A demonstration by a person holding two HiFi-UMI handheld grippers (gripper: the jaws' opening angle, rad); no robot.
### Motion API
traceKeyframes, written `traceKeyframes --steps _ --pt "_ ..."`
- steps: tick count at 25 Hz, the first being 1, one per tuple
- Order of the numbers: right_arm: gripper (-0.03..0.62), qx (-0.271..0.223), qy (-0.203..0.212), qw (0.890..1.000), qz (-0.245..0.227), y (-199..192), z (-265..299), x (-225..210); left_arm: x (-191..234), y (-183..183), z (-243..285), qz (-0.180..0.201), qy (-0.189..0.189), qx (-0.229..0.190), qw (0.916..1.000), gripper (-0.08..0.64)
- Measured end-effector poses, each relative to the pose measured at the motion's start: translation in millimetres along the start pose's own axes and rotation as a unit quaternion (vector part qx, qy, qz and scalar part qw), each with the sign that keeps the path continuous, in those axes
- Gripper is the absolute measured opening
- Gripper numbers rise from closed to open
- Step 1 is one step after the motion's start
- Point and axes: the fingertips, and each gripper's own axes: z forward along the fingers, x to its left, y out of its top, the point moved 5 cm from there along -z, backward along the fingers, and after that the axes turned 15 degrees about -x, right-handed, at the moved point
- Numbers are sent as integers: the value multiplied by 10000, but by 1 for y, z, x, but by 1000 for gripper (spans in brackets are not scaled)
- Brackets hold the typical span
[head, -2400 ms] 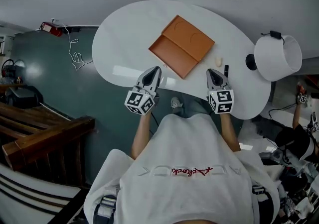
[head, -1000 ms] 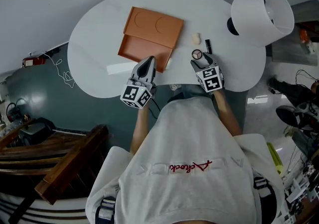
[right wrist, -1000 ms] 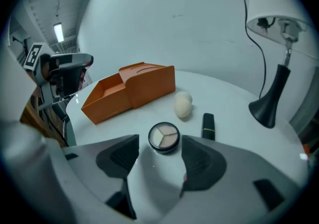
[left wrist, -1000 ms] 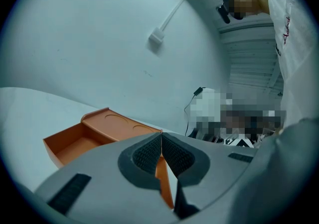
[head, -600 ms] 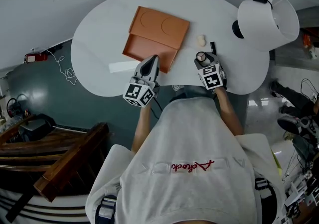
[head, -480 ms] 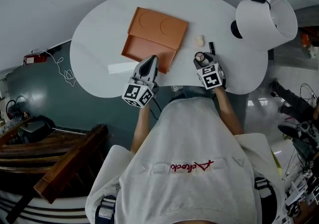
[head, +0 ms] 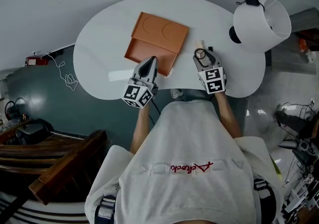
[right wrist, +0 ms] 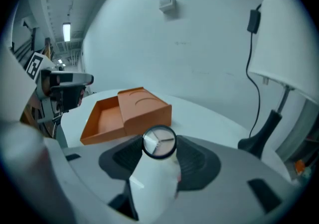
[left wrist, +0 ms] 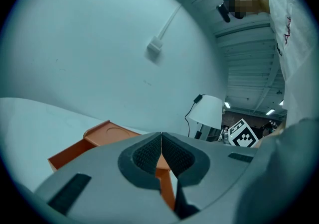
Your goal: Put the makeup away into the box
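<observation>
Right gripper (head: 203, 56) was clamped on a white makeup bottle (head: 200, 54), pads pressed on both its sides, round dark-rimmed cap (right wrist: 159, 142) pointing away from the person and toward the far side of the table. The bottle was held above the white table (head: 99, 54), to the right of the orange box (head: 149, 52) and apart from it. The box sat open near the table's middle, with its tray (right wrist: 104, 118) on the person's side and its lid (head: 162, 29) lying flat beyond the tray, touching it; nothing was visible in the tray. Left gripper (head: 150, 61) had its jaws closed together with nothing between them, tips at the tray's near edge, contact unclear. A small pale item (head: 199, 44) and a thin black item (head: 211, 49) lay on the table just past the right gripper. A white-shaded lamp (head: 261, 16) stood at the table's right end
</observation>
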Motion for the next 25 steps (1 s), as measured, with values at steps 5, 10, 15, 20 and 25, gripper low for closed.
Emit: traceKeyframes --steps 5,10,15,20,25 --pt "227 -602 -65 9980 -177 47 -11 -1 -7 18 0 140 -69 -228 9996 11" --pt "227 -835 3 9960 -315 67 -17 3 -13 31 -8 257 -23 -438 9987 11" --pt "227 -848 391 9946 -457 69 -10 27 -8 43 -39 369 320 -617 9969 9" --pt "227 -895 1101 9876 -668 80 13 75 9 54 -89 488 945 -809 9910 11" --pt "227 -940 1778 9759 -846 92 36 128 26 66 -139 585 1569 -996 9808 11"
